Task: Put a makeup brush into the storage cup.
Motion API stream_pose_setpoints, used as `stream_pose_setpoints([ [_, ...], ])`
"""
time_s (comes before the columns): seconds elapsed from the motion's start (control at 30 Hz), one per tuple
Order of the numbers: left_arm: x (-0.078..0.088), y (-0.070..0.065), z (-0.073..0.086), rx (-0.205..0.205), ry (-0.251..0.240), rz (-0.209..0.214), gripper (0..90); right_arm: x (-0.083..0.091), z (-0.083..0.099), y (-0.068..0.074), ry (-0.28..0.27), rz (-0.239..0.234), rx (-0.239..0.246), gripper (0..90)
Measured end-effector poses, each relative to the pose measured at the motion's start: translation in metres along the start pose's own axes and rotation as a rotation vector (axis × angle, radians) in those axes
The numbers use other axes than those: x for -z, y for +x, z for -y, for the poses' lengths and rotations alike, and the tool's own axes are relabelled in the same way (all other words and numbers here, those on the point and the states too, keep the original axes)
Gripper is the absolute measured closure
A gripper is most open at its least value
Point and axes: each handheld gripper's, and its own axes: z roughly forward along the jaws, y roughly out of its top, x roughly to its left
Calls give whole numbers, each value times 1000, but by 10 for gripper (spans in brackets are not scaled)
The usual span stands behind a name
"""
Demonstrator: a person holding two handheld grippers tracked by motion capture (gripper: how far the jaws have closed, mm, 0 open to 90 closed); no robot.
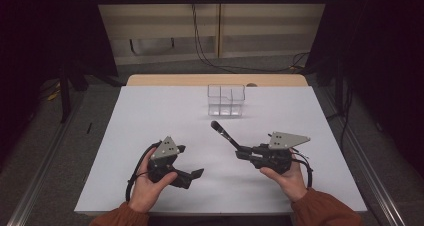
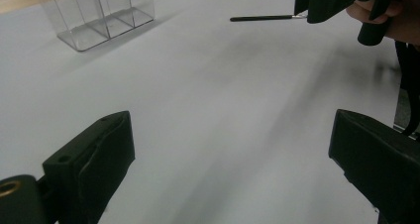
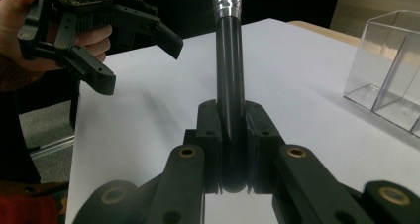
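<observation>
Centrally, the item in hand is a makeup brush (image 1: 223,133): a slim, round, glossy black handle that meets a polished silver ferrule (image 3: 227,0), with a dark tip at the far end. It is clamped near the handle's butt end between the jaws of the right gripper (image 1: 243,152), which are closed tight on it, one pad pressing each side of the handle. From the high view the brush projects out of the jaws toward the far left, raised above the white table (image 1: 150,111) and touching nothing else. The right gripper is held in the person's right hand (image 1: 287,178) over the table's near right portion. To the left, well apart from the brush, the left gripper (image 1: 192,161) sits in the left hand (image 1: 147,186) with its jaws spread wide and nothing between them; only bare tabletop lies beyond its pads. Farther back, near the table's far edge, stands a clear plastic organizer (image 1: 226,100) divided into compartments, upright, and well apart from the brush tip.
</observation>
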Motion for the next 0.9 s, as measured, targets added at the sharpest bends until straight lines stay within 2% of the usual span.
stream_pose_setpoints([
  [0.2, -2, -2, -2, 11, -29, 11, 39, -1, -2, 1, -17, -3, 0, 802],
  [0.37, -4, -5, -7, 30, -54, 37, 39, -3, -3, 0, -20, -6, -1, 803],
  [0.57, -2, -7, -14, 33, -112, 27, 39, -2, -5, 3, -26, -12, 9, 802],
  [0.67, -5, -10, -16, 36, -135, 40, 39, -3, -4, 4, -21, -16, 12, 802],
  [0.77, -8, -12, -19, 24, -142, 35, 39, -5, -4, 5, -21, -24, 12, 802],
  [0.9, -12, -16, -25, 8, -161, 48, 39, -7, -3, 6, -9, -26, 13, 802],
])
